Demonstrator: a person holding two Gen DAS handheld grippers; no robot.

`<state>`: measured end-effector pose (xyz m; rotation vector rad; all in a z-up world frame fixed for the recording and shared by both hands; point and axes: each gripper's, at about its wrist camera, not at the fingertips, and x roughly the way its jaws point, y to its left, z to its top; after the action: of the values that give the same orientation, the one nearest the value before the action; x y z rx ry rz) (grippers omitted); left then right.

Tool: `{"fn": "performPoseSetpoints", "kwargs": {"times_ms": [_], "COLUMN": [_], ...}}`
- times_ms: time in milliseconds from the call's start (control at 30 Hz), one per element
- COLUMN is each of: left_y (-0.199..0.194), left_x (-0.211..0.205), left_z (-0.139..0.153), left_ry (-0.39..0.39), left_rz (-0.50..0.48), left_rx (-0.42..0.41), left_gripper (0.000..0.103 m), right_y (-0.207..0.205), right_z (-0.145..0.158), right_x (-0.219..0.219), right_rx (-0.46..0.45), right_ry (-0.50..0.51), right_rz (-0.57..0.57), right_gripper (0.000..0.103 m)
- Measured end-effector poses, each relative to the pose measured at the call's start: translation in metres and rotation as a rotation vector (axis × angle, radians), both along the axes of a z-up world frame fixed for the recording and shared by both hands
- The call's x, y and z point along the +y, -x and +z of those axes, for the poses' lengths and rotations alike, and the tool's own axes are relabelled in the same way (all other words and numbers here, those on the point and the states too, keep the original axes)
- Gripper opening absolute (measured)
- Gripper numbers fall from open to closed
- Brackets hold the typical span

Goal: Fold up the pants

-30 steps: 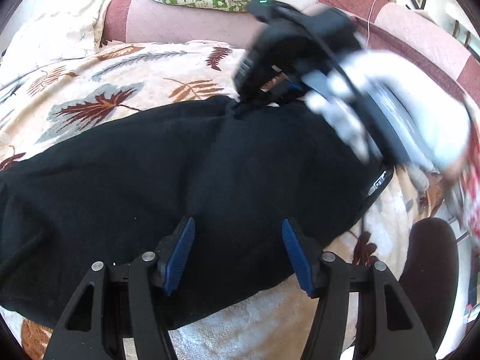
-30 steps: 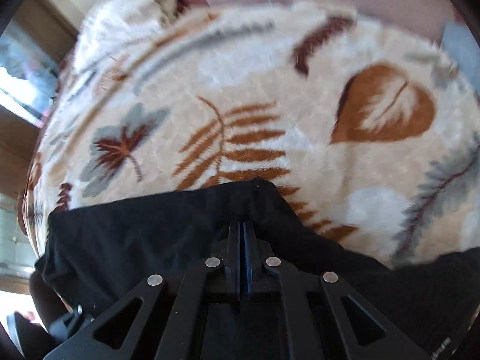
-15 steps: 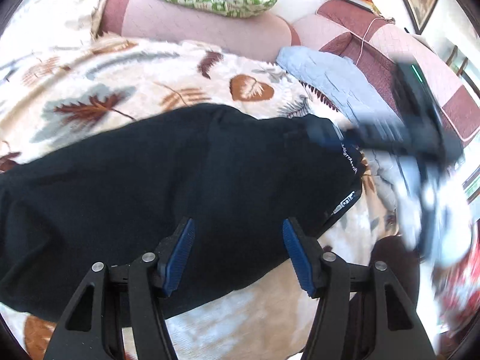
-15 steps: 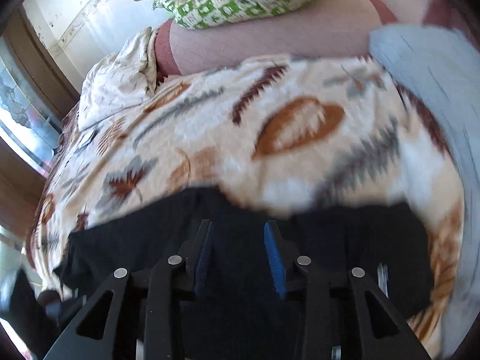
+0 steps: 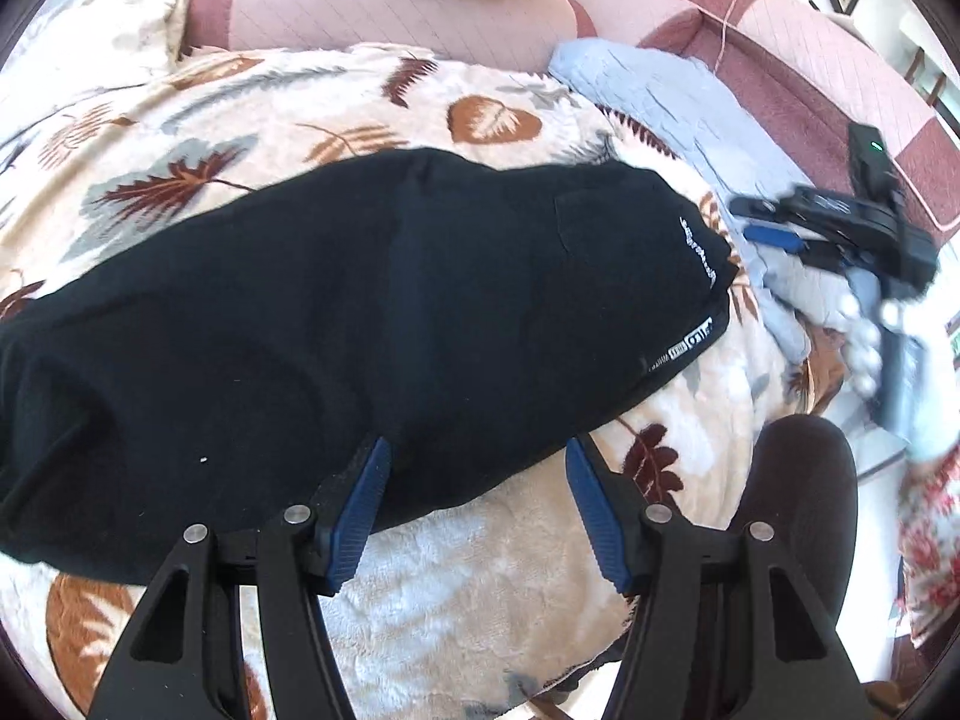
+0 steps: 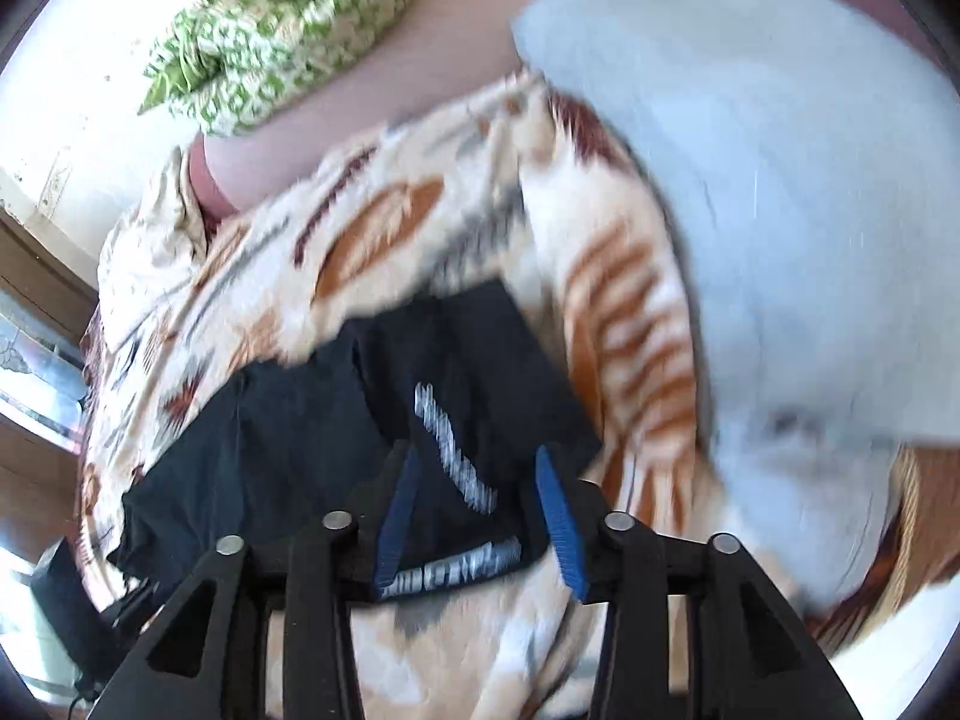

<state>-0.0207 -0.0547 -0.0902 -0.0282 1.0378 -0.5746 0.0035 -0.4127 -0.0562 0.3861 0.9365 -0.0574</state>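
We see the black pants (image 5: 372, 324) lying across the leaf-patterned blanket (image 5: 480, 588). Our left gripper (image 5: 474, 510) hangs over their near edge, our right gripper (image 6: 477, 516) over their printed end, both jaws wide and empty.

Black pants (image 5: 372, 300), leaf-patterned cream blanket (image 5: 480, 570), green-checked pillow (image 6: 282, 30)

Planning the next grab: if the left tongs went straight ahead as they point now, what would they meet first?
Most likely the black pants, lying right ahead between the open left tongs on the leaf-print blanket; depth unclear.
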Motion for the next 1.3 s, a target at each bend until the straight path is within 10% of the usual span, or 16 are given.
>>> {"fn": "performPoseSetpoints", "kwargs": {"times_ms": [100,267,333,533,700,967,1133,1300], "left_y": [0.002,0.004,0.006,0.001,-0.001,-0.016,-0.026,-0.021], "left_x": [0.004,0.007,0.008,0.018,0.029,0.074,0.110,0.122], "left_z": [0.004,0.007,0.008,0.002,0.004,0.014,-0.005,-0.007], "left_ry": [0.012,0.009,0.008,0.043,0.065,0.112,0.116,0.166], "left_rz": [0.015,0.024,0.027,0.060,0.087,0.229,0.359,0.353], "left_rx": [0.001,0.004,-0.002,0.015,0.019,0.004,0.088,0.093], "left_gripper": [0.060,0.060,0.060,0.060,0.060,0.061,0.061,0.061], "right_y": [-0.040,-0.089,-0.080,-0.025,-0.016,0.001,0.002,-0.007], "right_z": [-0.009,-0.048,-0.056,-0.035,-0.054,0.007,-0.003,-0.056], "right_x": [0.008,-0.005,-0.017,-0.034,-0.037,-0.005,0.032,-0.013], "right_rx": [0.004,0.141,0.114,0.003,0.089,-0.097,-0.047,0.076], "right_ry": [0.101,-0.013,-0.189,-0.195,-0.112,0.034,-0.118,-0.290], "right_rz": [0.048,0.053,0.028,-0.050,-0.117,-0.110,0.097,-0.068], "right_gripper": [0.056,0.057,0.041,0.024,0.032,0.052,0.052,0.041]}}
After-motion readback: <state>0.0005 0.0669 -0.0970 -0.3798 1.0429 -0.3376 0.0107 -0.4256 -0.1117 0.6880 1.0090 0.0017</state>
